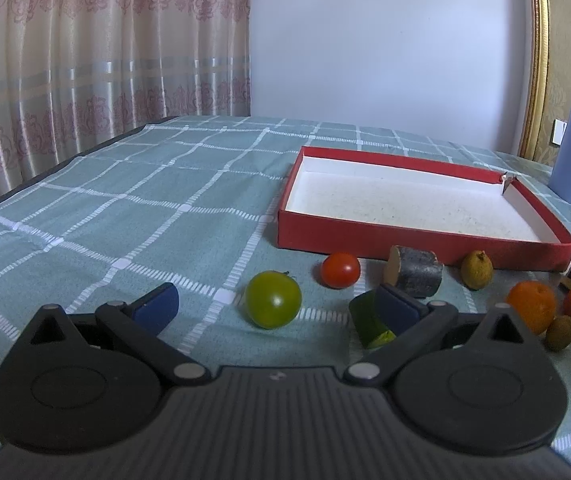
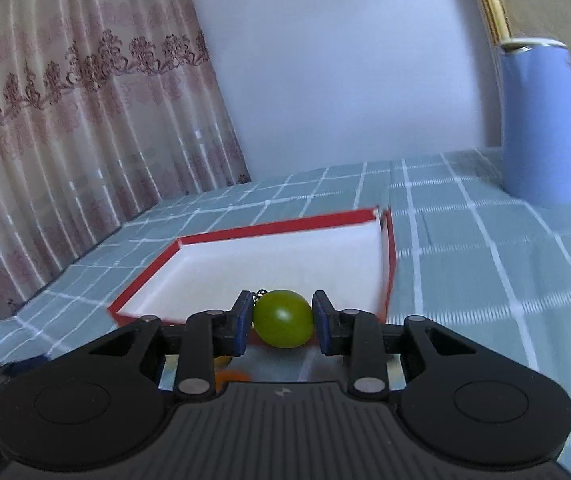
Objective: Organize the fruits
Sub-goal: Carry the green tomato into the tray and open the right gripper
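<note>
Right tongs are gripping a green fruit, both blue pads pressing its sides; the fruit is hanging above the near edge of the red box. Below the tongs an orange shape is showing, too blurred to name. The whole right view is smeared, and a blue jug is standing beyond the box.

Left tongs are standing wide open, holding nothing, hovering low over the desk. Another green fruit is lying between the spread pads, touching neither. A green wedge is partly hidden behind the right pad. Past them, a red tomato, a dark log-like chunk, a brownish fruit and an orange are lying before the box, which is sitting empty.
</note>
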`<state>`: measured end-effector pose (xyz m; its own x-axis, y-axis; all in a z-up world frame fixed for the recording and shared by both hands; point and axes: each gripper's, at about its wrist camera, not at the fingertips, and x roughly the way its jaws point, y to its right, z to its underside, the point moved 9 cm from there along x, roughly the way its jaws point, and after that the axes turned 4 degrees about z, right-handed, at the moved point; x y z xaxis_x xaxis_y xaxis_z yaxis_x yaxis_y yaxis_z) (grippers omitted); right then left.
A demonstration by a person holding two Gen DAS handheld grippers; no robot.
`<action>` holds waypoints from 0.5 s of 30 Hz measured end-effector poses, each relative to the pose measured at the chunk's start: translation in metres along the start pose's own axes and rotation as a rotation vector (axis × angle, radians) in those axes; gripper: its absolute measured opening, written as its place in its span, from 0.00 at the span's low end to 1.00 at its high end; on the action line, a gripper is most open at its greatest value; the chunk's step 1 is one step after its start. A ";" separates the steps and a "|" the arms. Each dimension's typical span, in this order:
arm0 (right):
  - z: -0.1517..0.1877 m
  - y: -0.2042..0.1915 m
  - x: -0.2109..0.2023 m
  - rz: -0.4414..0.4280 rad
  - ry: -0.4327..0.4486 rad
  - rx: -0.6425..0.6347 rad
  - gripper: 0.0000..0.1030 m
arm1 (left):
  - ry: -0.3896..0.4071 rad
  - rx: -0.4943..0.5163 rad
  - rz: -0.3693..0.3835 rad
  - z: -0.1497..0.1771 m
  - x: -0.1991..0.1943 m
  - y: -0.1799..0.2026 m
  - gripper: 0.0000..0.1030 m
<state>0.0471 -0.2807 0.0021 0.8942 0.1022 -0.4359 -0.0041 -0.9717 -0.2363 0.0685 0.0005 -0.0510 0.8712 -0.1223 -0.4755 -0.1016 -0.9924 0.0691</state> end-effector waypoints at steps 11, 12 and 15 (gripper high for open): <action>-0.001 0.022 0.067 0.151 -0.057 -0.057 0.32 | -0.008 0.001 0.018 0.000 0.002 0.001 1.00; -0.003 0.024 0.064 0.153 -0.042 -0.048 0.32 | -0.008 0.002 0.018 0.000 0.002 0.001 1.00; -0.008 0.031 0.047 0.148 0.024 -0.023 0.39 | -0.008 0.002 0.017 0.000 0.002 0.001 1.00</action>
<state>0.0923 -0.3083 -0.0183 0.8950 -0.0470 -0.4435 -0.1262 -0.9805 -0.1507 0.0700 -0.0003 -0.0522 0.8652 -0.1395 -0.4816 -0.1178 -0.9902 0.0753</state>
